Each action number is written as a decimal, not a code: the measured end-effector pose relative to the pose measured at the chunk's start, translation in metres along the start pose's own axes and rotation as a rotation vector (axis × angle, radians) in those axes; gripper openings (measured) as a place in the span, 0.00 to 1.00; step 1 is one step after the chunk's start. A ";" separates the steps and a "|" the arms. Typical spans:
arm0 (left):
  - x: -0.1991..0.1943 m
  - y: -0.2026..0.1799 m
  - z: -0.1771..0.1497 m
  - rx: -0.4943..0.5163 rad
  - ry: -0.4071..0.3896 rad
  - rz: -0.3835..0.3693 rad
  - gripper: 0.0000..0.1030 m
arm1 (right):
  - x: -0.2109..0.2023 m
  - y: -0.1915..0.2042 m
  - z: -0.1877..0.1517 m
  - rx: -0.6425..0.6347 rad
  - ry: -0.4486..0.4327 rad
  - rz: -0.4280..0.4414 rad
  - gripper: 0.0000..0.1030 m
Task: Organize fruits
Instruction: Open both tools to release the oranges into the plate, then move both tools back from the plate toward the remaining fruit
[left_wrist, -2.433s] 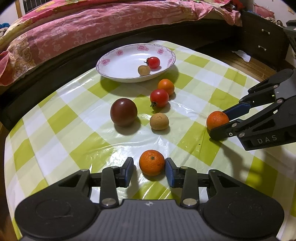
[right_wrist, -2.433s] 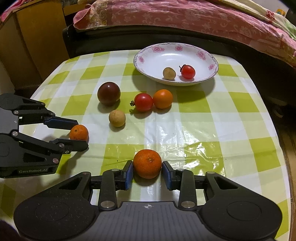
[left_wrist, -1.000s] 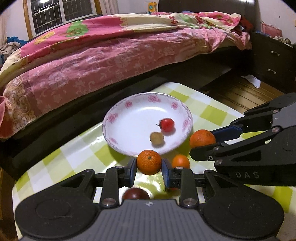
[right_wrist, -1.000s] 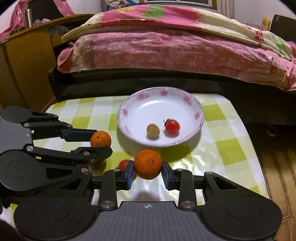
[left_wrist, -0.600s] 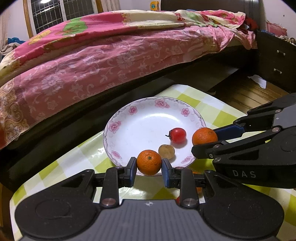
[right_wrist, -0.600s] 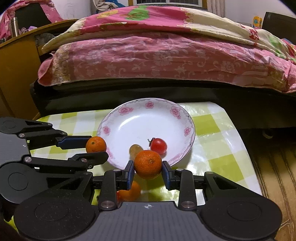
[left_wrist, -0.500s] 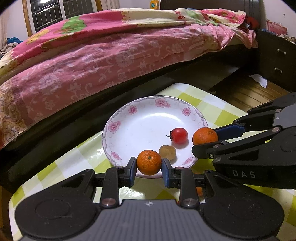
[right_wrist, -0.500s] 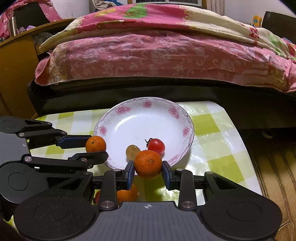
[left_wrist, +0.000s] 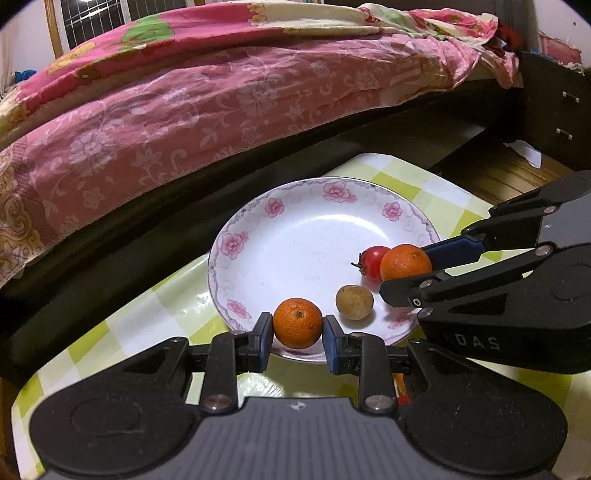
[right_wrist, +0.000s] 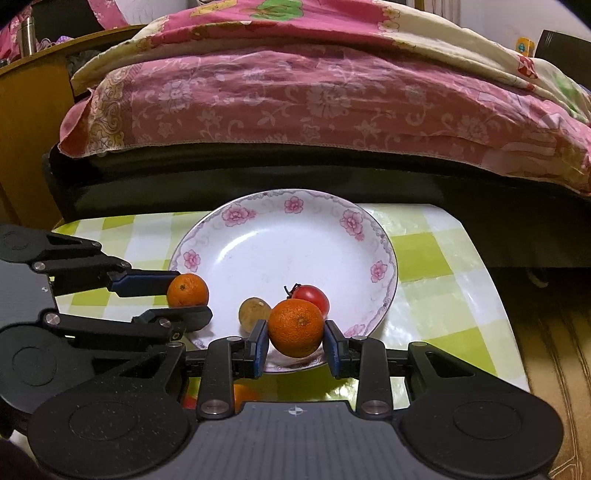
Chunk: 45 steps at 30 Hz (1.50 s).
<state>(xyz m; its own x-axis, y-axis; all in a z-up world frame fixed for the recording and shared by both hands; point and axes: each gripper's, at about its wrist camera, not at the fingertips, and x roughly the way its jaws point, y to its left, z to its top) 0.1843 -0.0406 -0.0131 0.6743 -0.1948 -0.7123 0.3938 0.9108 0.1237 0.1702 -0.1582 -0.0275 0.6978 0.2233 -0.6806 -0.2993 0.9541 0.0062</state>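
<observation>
My left gripper is shut on an orange mandarin and holds it over the near left rim of the white floral plate. My right gripper is shut on a second mandarin over the plate's near edge. In the plate lie a red cherry tomato and a small tan round fruit; both also show in the right wrist view, the tomato and the tan fruit. The right gripper shows in the left view, the left gripper in the right view.
The plate sits on a green-and-white checked tablecloth near the table's far edge. A bed with a pink floral cover stands just behind. Another orange fruit lies on the cloth under the right gripper. A wooden cabinet stands at left.
Both grippers have moved forward and lower with their mandarins, so the plate is closer and both mandarins now hang over its near rim.
</observation>
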 end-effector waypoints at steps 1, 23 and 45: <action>0.001 0.000 0.000 -0.002 0.001 -0.001 0.35 | 0.001 -0.001 0.000 0.000 0.000 -0.003 0.28; 0.003 0.004 0.006 -0.030 -0.015 0.012 0.40 | 0.005 -0.009 0.006 0.022 -0.031 -0.004 0.34; -0.046 0.008 -0.006 -0.073 -0.060 -0.006 0.44 | -0.038 -0.001 0.003 0.049 -0.085 0.006 0.35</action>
<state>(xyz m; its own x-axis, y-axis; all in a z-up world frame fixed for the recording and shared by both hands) 0.1527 -0.0217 0.0163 0.7092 -0.2204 -0.6697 0.3534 0.9330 0.0672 0.1460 -0.1672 0.0012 0.7495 0.2427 -0.6159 -0.2723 0.9611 0.0473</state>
